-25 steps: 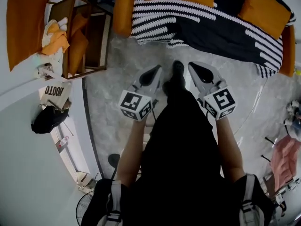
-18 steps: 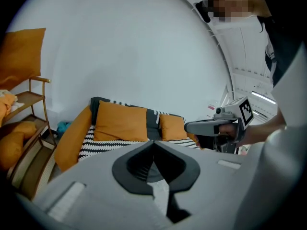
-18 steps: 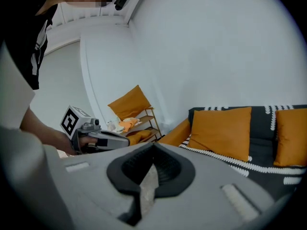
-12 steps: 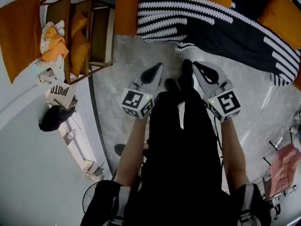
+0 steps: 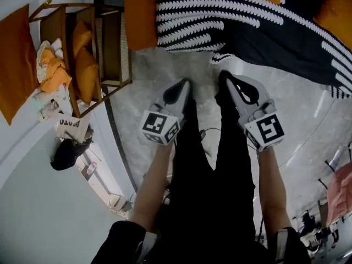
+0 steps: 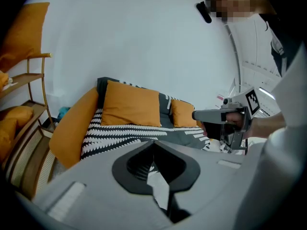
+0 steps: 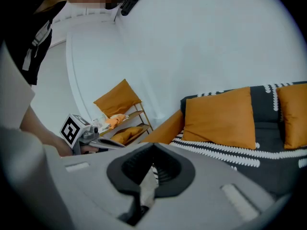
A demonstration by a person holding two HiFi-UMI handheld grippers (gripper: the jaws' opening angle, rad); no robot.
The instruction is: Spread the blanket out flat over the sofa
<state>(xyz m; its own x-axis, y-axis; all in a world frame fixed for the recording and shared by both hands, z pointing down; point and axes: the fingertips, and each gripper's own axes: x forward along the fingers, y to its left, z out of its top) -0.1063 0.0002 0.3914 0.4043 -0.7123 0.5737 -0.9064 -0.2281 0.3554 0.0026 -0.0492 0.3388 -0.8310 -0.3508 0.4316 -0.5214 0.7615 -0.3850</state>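
A black blanket point(image 5: 258, 32) with white zigzag stripes lies over the seat of the orange sofa point(image 5: 140, 15), one edge hanging over the front. Orange cushions point(image 6: 130, 104) lean on the backrest. My left gripper point(image 5: 184, 84) and right gripper point(image 5: 224, 77) are held side by side above the floor just short of the sofa front, both shut and empty. In the left gripper view its jaws point(image 6: 153, 143) point at the striped blanket point(image 6: 124, 134), with the right gripper point(image 6: 223, 119) off to the side. The right gripper view shows its jaws point(image 7: 153, 150) shut too.
A wooden shelf point(image 5: 104, 43) with orange cushions and cloths stands left of the sofa. A large orange pillow point(image 5: 14, 76) leans on the white wall. A paper bag point(image 5: 69, 126) and a black bag point(image 5: 69, 153) sit on the floor. The person's dark legs point(image 5: 214, 164) stand on marble floor.
The person has stepped and the view has turned a little: the shelf and bags slid down the left side. Both grippers stay shut, side by side before the sofa.
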